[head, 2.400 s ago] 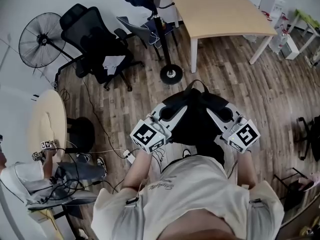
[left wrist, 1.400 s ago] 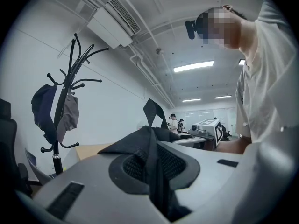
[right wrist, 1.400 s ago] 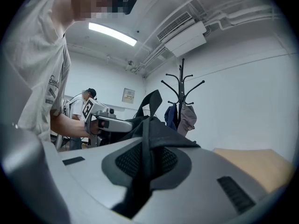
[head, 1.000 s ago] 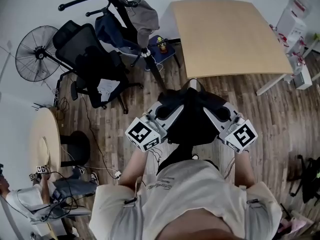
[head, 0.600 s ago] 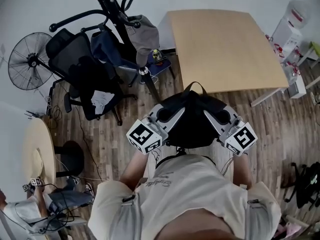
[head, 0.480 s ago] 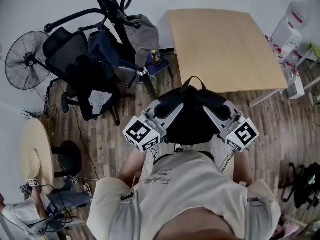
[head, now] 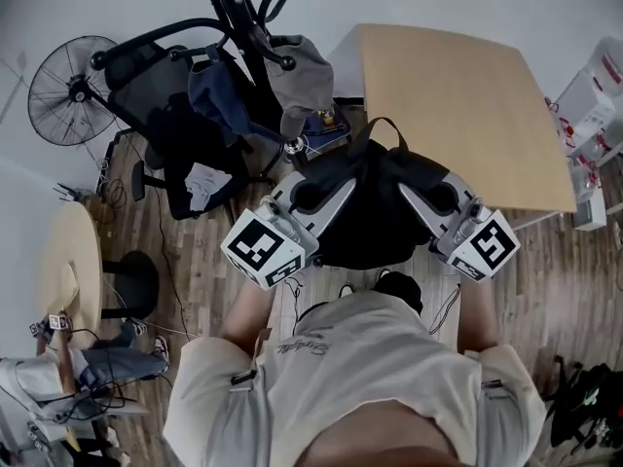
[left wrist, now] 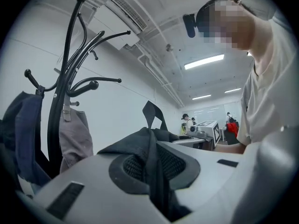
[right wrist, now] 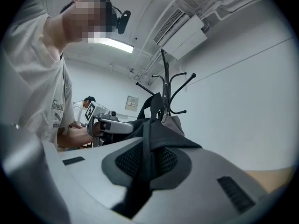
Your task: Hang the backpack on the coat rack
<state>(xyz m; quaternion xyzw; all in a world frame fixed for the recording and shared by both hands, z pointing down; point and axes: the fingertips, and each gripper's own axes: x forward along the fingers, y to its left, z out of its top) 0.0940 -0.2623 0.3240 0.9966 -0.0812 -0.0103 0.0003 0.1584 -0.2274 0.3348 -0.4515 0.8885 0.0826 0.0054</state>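
Wearer: pale cream short-sleeved T-shirt (head: 355, 377), dark script print across the chest, a small dark tab on each sleeve. Black camera (left wrist: 189, 25) sits at the head on a dark band. Tools: left gripper (head: 313, 191) and right gripper (head: 435, 195) look alike, with smooth light-grey moulded shells. Each of the jaws is faced with a round black mesh pad in a dark ring, a dark slot farther back. Each carries a white cube (head: 261, 251) printed with black square markers.

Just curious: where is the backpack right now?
Head view, centre: the backpack is held between the left tool and right tool, right of the coat rack, by the wooden table.
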